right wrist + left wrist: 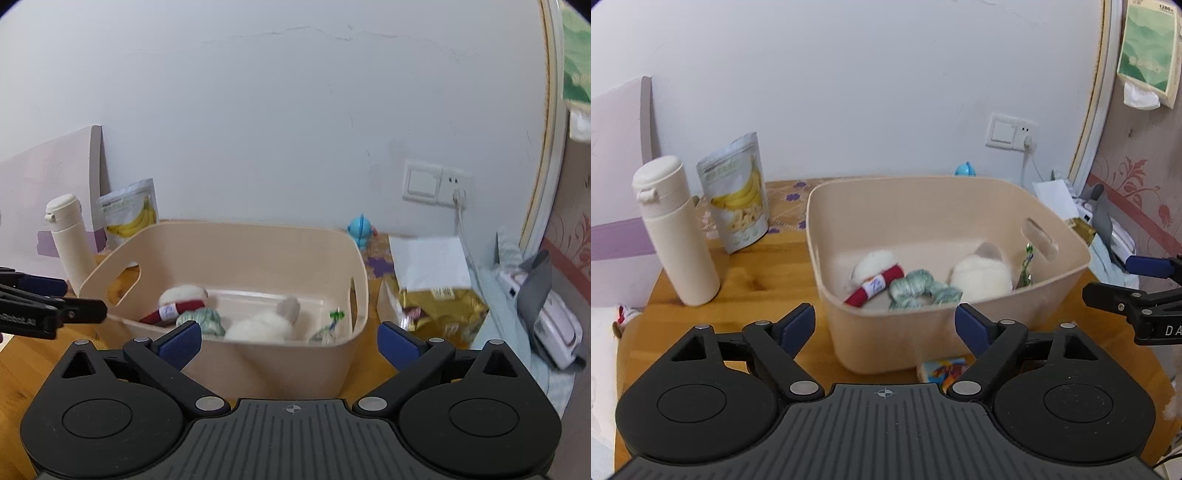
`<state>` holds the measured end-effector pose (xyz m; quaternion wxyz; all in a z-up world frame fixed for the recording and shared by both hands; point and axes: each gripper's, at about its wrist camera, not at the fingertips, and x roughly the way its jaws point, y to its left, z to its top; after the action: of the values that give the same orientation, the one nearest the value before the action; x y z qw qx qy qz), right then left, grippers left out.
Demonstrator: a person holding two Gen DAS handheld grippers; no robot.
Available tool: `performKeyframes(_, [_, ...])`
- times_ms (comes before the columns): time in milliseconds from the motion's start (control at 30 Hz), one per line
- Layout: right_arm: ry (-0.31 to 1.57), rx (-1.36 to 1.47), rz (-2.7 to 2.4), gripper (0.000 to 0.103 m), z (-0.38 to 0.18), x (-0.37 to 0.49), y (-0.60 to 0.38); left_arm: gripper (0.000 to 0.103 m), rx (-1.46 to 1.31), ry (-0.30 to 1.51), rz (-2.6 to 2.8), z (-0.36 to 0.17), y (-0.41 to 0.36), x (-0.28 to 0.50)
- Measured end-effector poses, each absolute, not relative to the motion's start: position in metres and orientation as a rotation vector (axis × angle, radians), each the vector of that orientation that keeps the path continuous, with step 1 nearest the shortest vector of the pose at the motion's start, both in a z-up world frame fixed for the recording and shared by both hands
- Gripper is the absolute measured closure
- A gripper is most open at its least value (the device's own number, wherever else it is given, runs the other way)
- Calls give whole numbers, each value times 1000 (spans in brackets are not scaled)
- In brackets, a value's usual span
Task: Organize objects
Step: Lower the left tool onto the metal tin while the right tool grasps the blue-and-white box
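Note:
A beige plastic bin point(923, 206) point(258, 243) stands on the wooden table point(764, 280). In it lie a white plush toy point(979, 275) point(258, 325), a red-and-white roll point(875, 282) point(177, 304), a green scrunchie point(916, 291) point(203, 319) and a small green wrapped item point(1027, 266) point(330, 325). My left gripper point(884, 325) is open and empty in front of the bin. My right gripper point(290, 341) is open and empty, near the bin's right front. A small colourful box point(942, 371) lies on the table by the bin's front wall.
A cream bottle point(674, 229) point(70, 240) and a banana-chip pouch point(737, 192) point(129, 214) stand left of the bin. A gold bag point(439, 306), white paper point(428, 262), a blue toy point(360, 227) and a wall socket point(437, 182) are to the right.

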<state>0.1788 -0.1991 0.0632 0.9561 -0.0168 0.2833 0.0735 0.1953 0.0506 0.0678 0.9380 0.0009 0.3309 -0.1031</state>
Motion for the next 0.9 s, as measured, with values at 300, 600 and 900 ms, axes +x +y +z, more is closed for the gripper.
performKeyframes(300, [654,-48,135,0,37,164,-202,18,6,756,-185,39,61,177])
performKeyframes(600, [707,-57,140,0,22,152,-202,18,32,823,-182,13,62,163])
performKeyframes(900, [790,-25,167,0,-5,144,-194,18,10,889,-182,-7,63,161])
